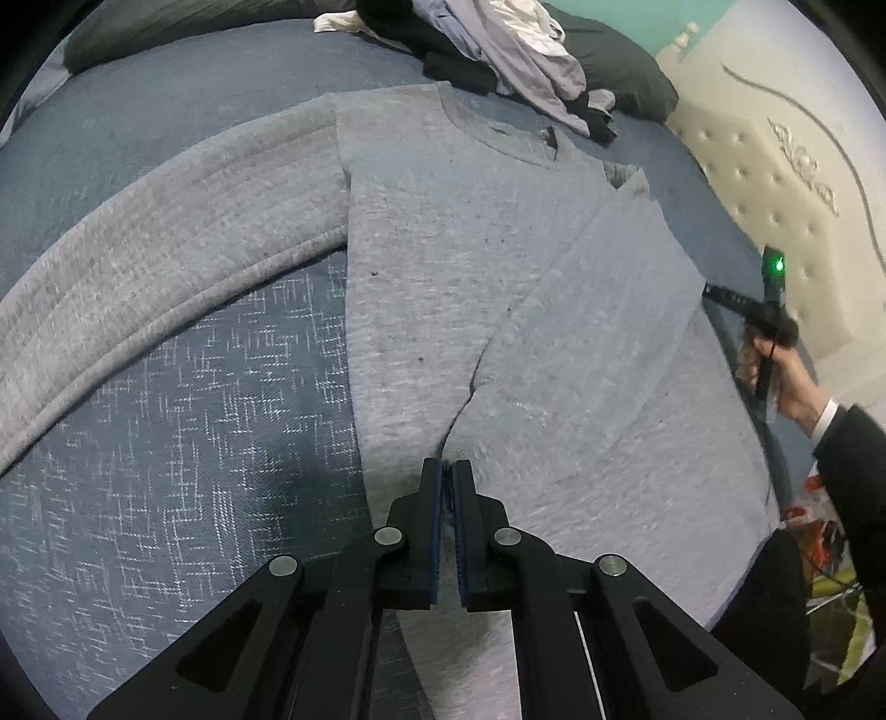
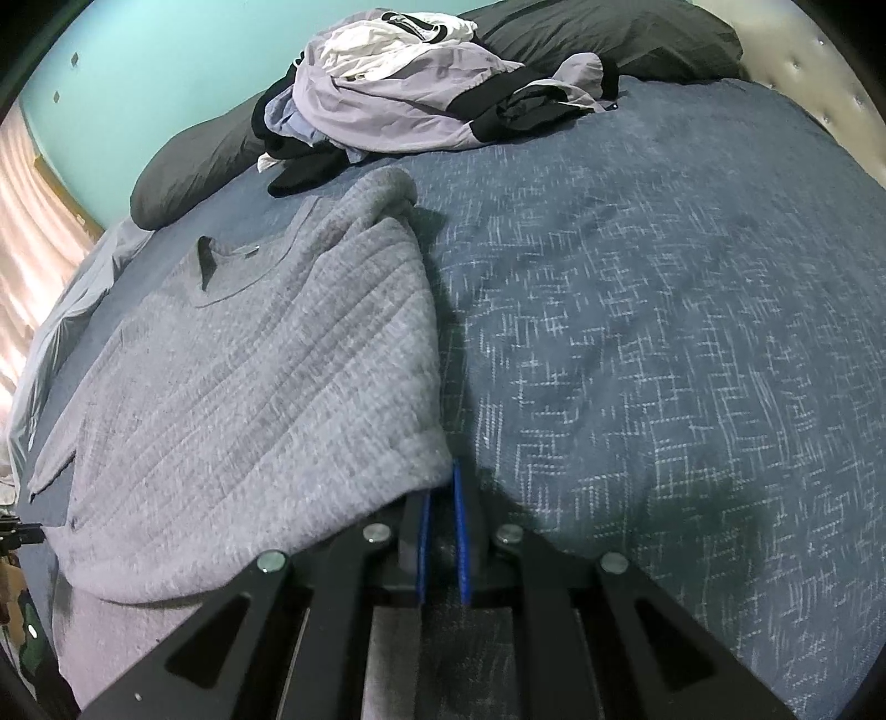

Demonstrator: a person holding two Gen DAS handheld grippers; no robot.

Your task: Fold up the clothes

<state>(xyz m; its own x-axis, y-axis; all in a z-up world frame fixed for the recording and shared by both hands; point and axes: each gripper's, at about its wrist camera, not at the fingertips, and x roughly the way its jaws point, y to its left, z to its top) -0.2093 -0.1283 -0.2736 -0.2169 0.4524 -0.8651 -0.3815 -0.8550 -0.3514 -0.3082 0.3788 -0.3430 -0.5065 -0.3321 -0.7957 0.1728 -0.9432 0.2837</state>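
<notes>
A grey knit sweater [image 1: 443,249] lies flat on the blue bedspread [image 1: 166,443], neck toward the pillows. Its long sleeve [image 1: 166,249] stretches out to the left, and its right side is folded in over the body. My left gripper [image 1: 448,468] is shut on the fabric at the lower body, with a crease running up from its tips. In the right wrist view my right gripper [image 2: 443,482] is shut on the sweater's [image 2: 249,387] edge, which drapes over its left finger. From the left wrist view the right gripper [image 1: 711,291] sits at the sweater's right edge, held by a hand [image 1: 786,382].
A pile of loose clothes [image 2: 398,94] lies past the sweater's neck, also visible at the top of the left wrist view [image 1: 498,50]. Dark pillows [image 2: 609,39] sit behind it. A tufted cream headboard [image 1: 775,183] stands to the right. Blue bedspread [image 2: 664,332] spreads right of my right gripper.
</notes>
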